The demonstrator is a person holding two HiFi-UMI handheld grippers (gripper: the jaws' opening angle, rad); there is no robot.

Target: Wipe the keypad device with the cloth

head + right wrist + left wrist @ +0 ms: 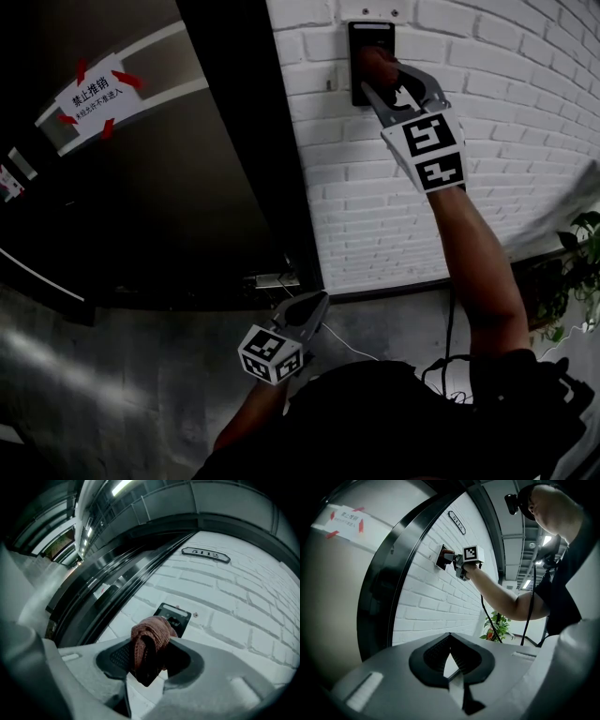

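A black keypad device [368, 42] is mounted high on the white brick wall [487, 122]. My right gripper [382, 79] is raised to it and shut on a reddish-brown cloth [377, 64], which is bunched against the device's face. In the right gripper view the cloth [150, 639] bulges out between the fingers and covers the lower part of the keypad [177, 615]. My left gripper [317, 304] hangs low near the floor, away from the wall, shut and empty. From the left gripper view, the right gripper [452, 558] and cloth [447, 552] sit on the keypad [440, 558].
A dark door [159, 197] with a red-taped paper notice [94, 94] stands left of the brick wall. A number plate [205, 554] hangs above the keypad. A potted plant [577, 272] stands at the right, and cables [450, 356] trail on the floor.
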